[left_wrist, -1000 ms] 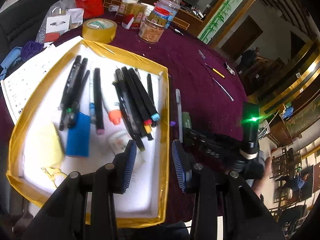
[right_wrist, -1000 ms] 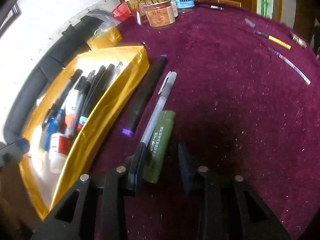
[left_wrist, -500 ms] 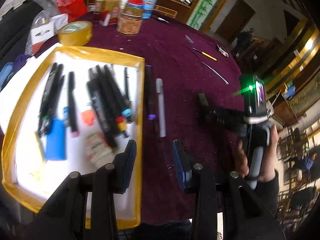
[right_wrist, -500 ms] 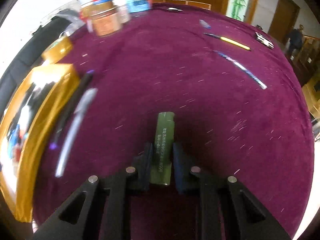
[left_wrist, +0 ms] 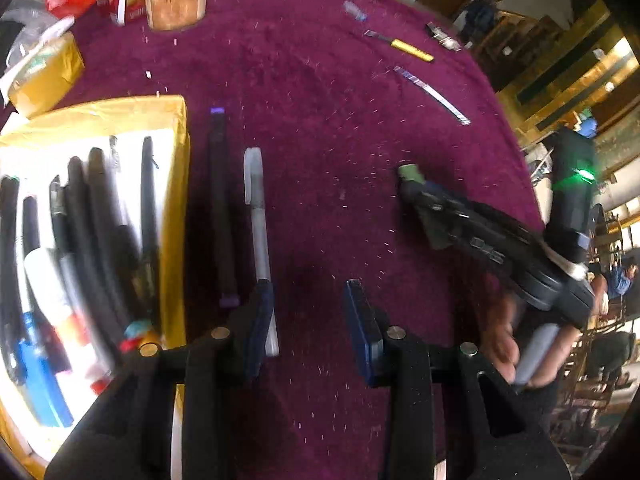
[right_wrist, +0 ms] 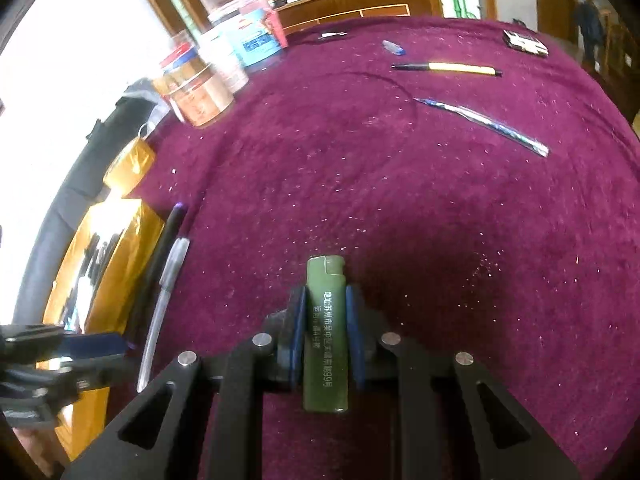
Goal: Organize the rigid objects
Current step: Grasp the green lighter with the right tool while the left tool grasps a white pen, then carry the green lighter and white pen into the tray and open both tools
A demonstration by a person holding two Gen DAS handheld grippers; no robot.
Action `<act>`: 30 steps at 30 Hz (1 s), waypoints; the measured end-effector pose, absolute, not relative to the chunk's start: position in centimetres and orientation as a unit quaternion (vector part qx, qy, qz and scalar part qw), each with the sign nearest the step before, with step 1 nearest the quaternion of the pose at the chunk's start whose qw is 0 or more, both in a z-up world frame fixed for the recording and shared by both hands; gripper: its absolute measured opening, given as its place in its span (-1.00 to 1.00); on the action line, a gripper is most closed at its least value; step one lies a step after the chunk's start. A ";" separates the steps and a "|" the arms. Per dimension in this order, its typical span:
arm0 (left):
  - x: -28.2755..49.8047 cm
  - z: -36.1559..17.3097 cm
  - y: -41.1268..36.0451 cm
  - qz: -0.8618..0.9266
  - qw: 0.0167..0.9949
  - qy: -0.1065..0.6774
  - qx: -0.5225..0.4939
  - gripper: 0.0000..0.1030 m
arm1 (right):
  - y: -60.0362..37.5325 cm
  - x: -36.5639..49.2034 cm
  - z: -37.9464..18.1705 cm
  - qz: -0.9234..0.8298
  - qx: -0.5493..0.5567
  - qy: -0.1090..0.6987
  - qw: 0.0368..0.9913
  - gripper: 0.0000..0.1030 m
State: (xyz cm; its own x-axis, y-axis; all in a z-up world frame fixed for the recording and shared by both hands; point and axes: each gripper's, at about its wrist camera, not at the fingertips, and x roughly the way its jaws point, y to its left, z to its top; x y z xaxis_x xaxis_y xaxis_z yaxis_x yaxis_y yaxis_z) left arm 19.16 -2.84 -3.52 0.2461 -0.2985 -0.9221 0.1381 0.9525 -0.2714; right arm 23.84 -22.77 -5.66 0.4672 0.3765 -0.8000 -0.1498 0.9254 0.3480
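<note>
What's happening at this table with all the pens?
A person is tidying with two handheld grippers. The right gripper is clamped on a green lighter. The left gripper is open beside a grey pen and a black marker on the purple cloth, next to the gold tray of markers.

Both wrist views look down, close over the maroon table (left_wrist: 304,80), sharing the yellow-rimmed tray (right_wrist: 120,240).

Bare purple cloth (right_wrist: 400,200) ahead; jars (right_wrist: 200,92) far left.
</note>
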 end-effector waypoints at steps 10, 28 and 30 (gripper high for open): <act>20.2 -4.8 -2.5 -0.085 0.781 0.617 -0.050 -0.53 | -22.9 23.8 -5.8 0.153 0.123 0.495 0.847 -0.66; 16.9 -5.5 -5.3 -0.123 0.797 0.591 -0.015 -0.87 | -22.4 23.6 -5.7 0.197 0.132 0.489 0.839 -0.67; 16.3 -5.4 -4.9 -0.119 0.796 0.593 -0.026 -0.88 | -22.4 23.4 -5.4 0.216 0.144 0.483 0.836 -0.67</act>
State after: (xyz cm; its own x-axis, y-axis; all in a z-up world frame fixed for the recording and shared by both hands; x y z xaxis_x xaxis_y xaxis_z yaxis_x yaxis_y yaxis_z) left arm 16.26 -4.87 -5.37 0.2686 -0.2207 -0.9376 0.1597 0.9701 -0.1826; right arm 23.41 -22.39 -5.45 0.4408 0.5004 -0.7451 -0.2225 0.8652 0.4494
